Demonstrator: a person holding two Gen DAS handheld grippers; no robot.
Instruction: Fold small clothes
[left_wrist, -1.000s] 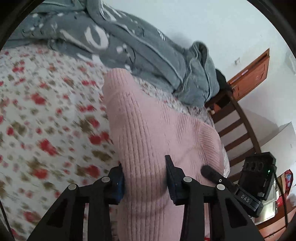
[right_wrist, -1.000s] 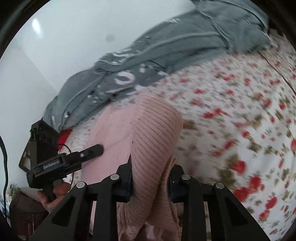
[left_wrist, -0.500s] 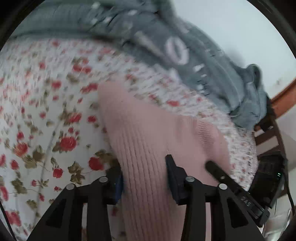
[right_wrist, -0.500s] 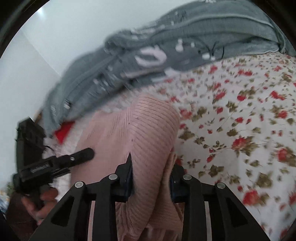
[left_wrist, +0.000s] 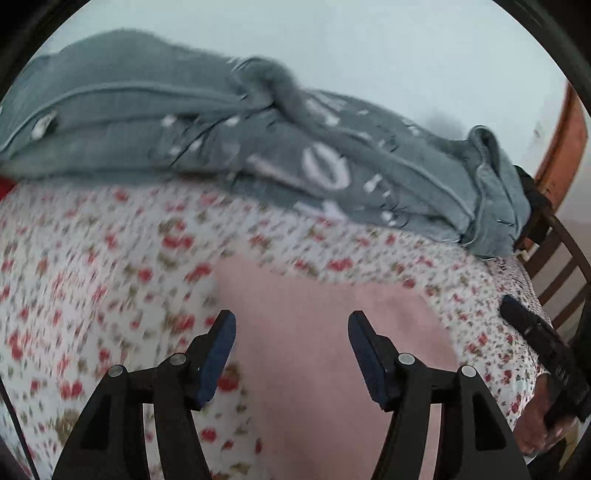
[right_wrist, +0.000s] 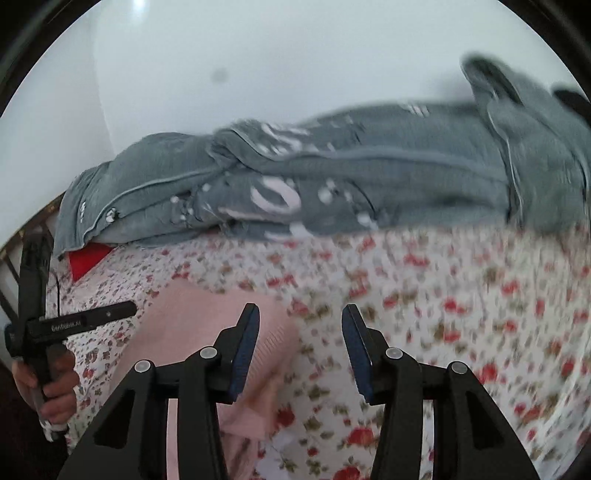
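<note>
Both jaws spread wide: pink knit sweater (left_wrist: 332, 354) sits dead ahead under the left hand-held gripper (left_wrist: 291, 325), left of the right hand-held gripper (right_wrist: 300, 321).

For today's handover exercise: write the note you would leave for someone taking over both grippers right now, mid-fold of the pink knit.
Left gripper: open, holding nothing, above the pink knit.
Right gripper: open, holding nothing; the knit lies beside its left finger.
Garment: lying on the floral bedsheet, in front of the grey quilt.
Done: knit is down on the sheet and free of both grippers.
Left: blur hides how neat the fold is, so check edges, then probably fold again or smooth.
</note>
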